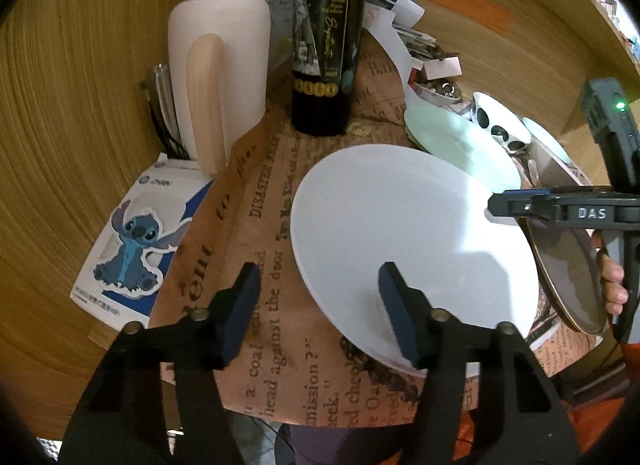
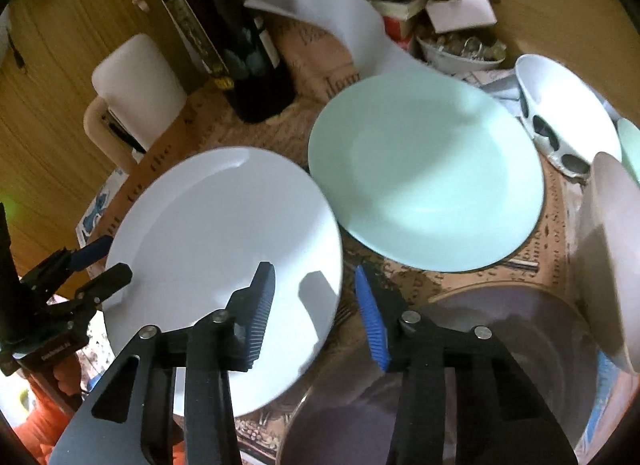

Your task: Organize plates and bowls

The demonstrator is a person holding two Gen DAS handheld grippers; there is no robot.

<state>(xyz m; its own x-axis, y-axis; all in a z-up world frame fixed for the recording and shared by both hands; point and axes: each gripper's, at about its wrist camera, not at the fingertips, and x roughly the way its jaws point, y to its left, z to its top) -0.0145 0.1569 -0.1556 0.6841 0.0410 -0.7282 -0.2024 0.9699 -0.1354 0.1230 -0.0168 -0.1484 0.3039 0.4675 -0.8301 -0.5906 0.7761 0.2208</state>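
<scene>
A large white plate (image 1: 412, 241) lies on the brown newsprint cloth (image 1: 256, 249). My left gripper (image 1: 320, 297) is open and straddles the plate's left rim, one pad above the plate and one beside it. My right gripper (image 2: 316, 313) straddles the opposite rim of the white plate (image 2: 216, 249), with a gap at both pads. The right wrist view shows my left gripper (image 2: 105, 263) at the plate's far side. A mint plate (image 2: 424, 181) lies behind, and a grey plate (image 2: 504, 349) sits under my right gripper. A spotted white bowl (image 2: 568, 113) is at the back right.
A dark wine bottle (image 1: 326, 37) stands at the back of the cloth, with a white and wood holder (image 1: 216, 77) to its left. Papers and a small dish of odds and ends (image 2: 460, 51) crowd the back. A pale bowl (image 2: 612, 249) leans at the right edge.
</scene>
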